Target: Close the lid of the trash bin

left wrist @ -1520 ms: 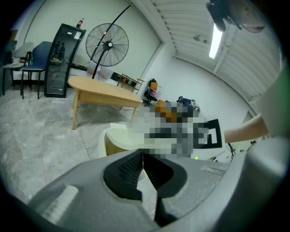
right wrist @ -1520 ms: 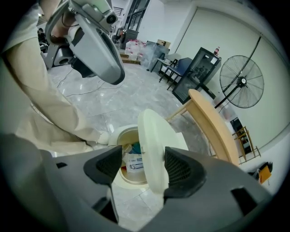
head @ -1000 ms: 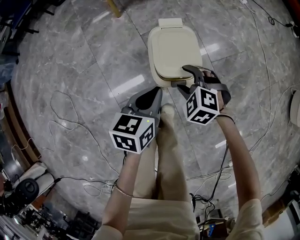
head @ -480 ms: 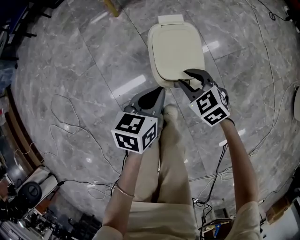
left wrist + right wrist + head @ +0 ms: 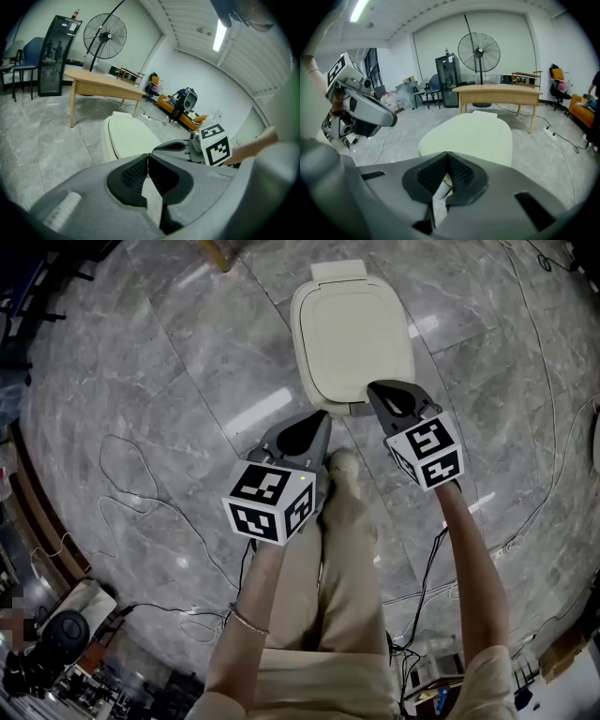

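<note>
While both pairs of jaws press together on nothing, the trash bin [image 5: 107, 140] stands just ahead of the right gripper [image 5: 373, 390] and left gripper [image 5: 323, 418], its smooth cream lid [image 5: 352, 329], a rounded rectangle, lying flat. Their pads [image 5: 461, 174] are ribbed black rubber; beneath them, glossy grey marble floor [image 5: 141, 362].

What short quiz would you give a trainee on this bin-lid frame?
1. True or false: the trash bin lid stands raised, wide open.
2. The right gripper has its jaws: A) wide apart, B) together with nothing between, C) clamped on a cable.
3. What wooden furniture stands beyond the lid in the right gripper view?

Key: 1 false, it lies flat; 2 B; 3 a table.
</note>
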The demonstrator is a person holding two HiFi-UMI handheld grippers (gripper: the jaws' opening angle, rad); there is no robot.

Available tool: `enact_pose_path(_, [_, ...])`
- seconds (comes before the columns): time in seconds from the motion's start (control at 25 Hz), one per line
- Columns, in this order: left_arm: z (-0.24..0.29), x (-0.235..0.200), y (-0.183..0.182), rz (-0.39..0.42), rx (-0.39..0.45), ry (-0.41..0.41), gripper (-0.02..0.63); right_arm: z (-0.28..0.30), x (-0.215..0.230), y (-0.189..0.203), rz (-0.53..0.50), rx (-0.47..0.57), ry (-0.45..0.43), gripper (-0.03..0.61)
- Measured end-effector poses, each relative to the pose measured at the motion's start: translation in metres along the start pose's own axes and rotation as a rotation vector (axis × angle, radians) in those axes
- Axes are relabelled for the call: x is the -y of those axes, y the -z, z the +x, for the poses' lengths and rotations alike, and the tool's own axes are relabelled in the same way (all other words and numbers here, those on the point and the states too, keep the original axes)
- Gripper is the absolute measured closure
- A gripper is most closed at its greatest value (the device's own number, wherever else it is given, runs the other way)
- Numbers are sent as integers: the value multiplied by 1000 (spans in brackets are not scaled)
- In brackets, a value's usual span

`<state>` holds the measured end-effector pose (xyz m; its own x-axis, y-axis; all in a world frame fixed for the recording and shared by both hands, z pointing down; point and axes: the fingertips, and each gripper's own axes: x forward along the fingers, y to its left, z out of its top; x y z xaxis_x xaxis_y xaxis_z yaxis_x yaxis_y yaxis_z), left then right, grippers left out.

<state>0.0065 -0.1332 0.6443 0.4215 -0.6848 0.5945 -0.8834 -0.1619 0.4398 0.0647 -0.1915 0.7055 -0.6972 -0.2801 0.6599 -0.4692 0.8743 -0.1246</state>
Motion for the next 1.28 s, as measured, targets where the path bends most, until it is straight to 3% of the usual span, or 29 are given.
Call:
enact_pose_path(0.36, [12, -14, 7, 0, -3, -3, 591, 7, 1, 10, 70, 35, 66, 574])
enact_pose_path(1.28, [17, -22, 13, -34, -7, -18, 591, 14, 3, 17, 70, -20, 112, 574])
